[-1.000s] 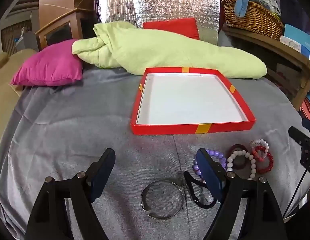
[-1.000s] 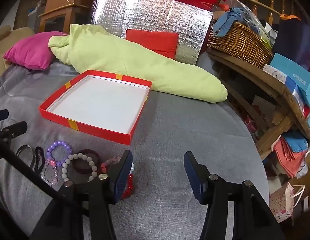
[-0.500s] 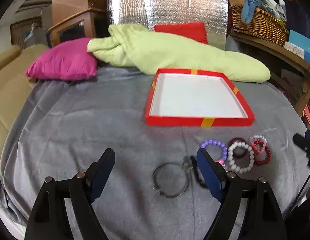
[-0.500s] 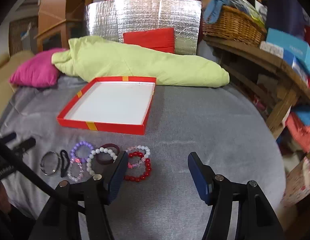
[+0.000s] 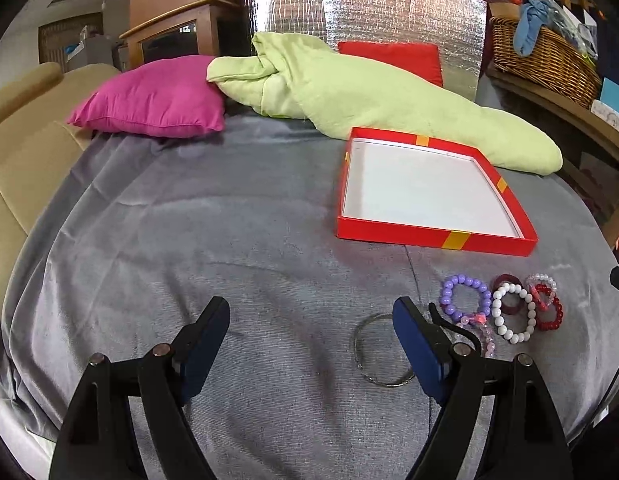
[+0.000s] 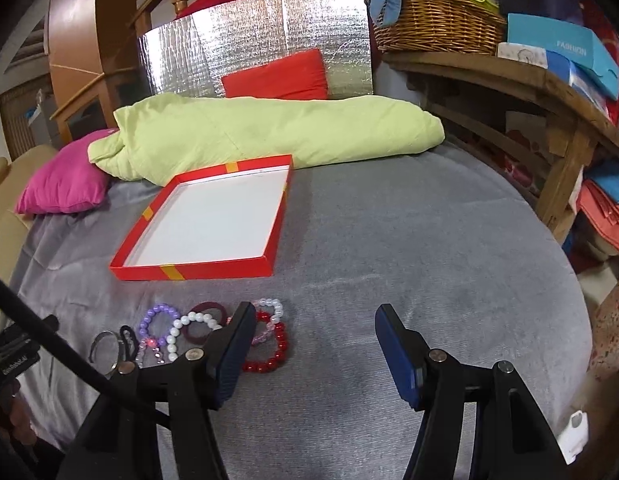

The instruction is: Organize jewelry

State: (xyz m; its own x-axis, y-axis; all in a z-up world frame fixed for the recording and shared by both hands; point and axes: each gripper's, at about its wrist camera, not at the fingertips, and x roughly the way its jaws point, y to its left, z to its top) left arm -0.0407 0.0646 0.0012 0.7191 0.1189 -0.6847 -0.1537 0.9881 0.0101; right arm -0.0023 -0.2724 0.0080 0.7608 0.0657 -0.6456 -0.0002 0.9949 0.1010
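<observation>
A shallow red box with a white floor lies on the grey cloth, nothing in it. In front of it several bracelets lie in a row: a metal bangle, a purple bead one, a white bead one, a dark red ring and a red bead one. My left gripper is open over bare cloth, left of the bangle. My right gripper is open, its left finger partly covering the red beads.
A green quilt, a pink pillow and a red pillow lie at the back. A wooden shelf with a wicker basket and boxes stands on the right. The cloth right of the box is bare.
Both views have shifted: the box and bracelets slid right in the left wrist view as that gripper moved left. The right gripper rolled and its jaws stand a little wider.
</observation>
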